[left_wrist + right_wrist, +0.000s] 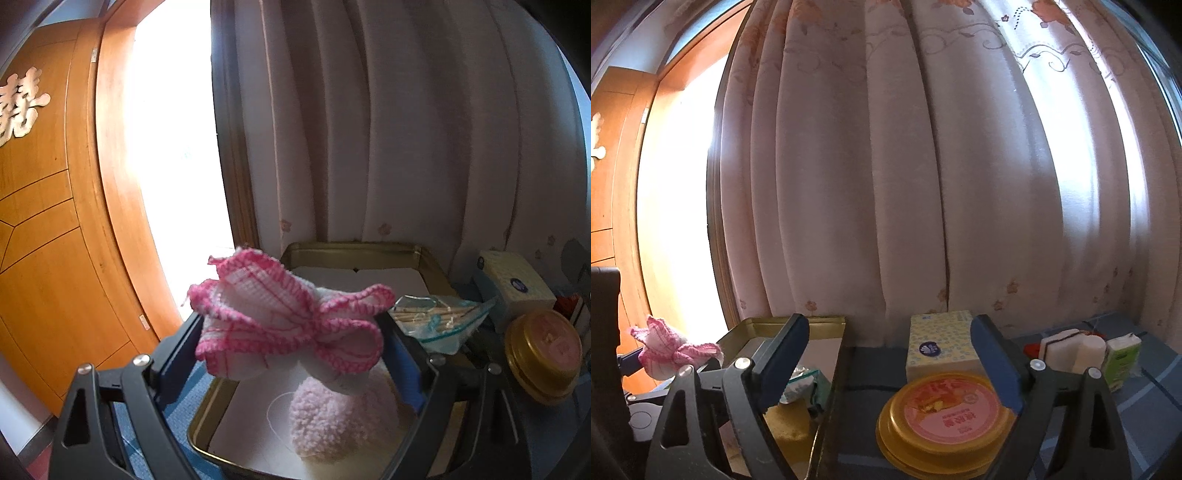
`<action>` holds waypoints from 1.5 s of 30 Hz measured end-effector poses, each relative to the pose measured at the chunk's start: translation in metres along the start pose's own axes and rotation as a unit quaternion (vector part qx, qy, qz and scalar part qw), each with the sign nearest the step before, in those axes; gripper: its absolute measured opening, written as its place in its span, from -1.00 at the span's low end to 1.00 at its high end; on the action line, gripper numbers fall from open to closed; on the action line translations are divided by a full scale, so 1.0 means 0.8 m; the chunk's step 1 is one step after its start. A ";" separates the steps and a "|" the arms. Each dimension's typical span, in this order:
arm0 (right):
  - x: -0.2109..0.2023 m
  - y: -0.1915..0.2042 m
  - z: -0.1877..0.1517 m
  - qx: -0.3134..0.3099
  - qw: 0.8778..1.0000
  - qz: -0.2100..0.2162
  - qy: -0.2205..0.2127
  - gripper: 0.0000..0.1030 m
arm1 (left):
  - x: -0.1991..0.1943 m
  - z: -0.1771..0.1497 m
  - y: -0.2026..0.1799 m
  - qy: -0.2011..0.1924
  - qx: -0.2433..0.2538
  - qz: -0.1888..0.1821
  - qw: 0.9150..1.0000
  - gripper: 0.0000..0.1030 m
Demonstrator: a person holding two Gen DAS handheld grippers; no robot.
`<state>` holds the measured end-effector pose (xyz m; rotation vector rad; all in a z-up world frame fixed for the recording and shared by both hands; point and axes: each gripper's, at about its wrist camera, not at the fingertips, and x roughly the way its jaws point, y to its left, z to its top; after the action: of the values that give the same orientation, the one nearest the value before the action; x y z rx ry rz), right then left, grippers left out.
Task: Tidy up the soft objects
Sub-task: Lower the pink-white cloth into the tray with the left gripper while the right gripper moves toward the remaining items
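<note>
— Knitwear first: where does the pink-and-white knitted piece (pixel 284 325) sit?

— Between the fingers of the left gripper (pixel 291 328), up above the gold tin tray (pixel 424 258). Both blue pads touch its sides, so the wide-spread jaws hold it. In the right wrist view it shows at the far left (pixel 670 350).

— And under it?

— A fluffy pale pink soft thing (pixel 332 417) lies on the white liner inside the tray.

— What about the right gripper (pixel 890 363)?

— Its jaws stand wide apart and grip nothing. Beyond them a round gold tin with a pink lid (pixel 945 417) rests on the blue checked cloth (pixel 1137 402), with a yellow tissue box (pixel 940 339) just behind it.

— Anything else nearby?

— A clear bag of wooden sticks (pixel 439 321) lies at the tray's right edge. A pale flowered curtain (pixel 886 166) hangs behind everything, a wooden door (pixel 55 221) to the left.
</note>
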<state>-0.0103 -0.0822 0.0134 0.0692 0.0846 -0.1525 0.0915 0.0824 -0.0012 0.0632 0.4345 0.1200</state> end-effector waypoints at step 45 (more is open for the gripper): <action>-0.040 -0.154 0.009 -0.029 0.992 -0.120 -0.030 0.76 | -0.055 -0.016 -0.082 -0.015 0.048 -0.076 0.996 0.77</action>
<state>-0.0599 -0.1998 0.0160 -0.0039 0.0374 -0.3913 0.0532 0.0122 0.0001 0.1251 0.4131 -0.0523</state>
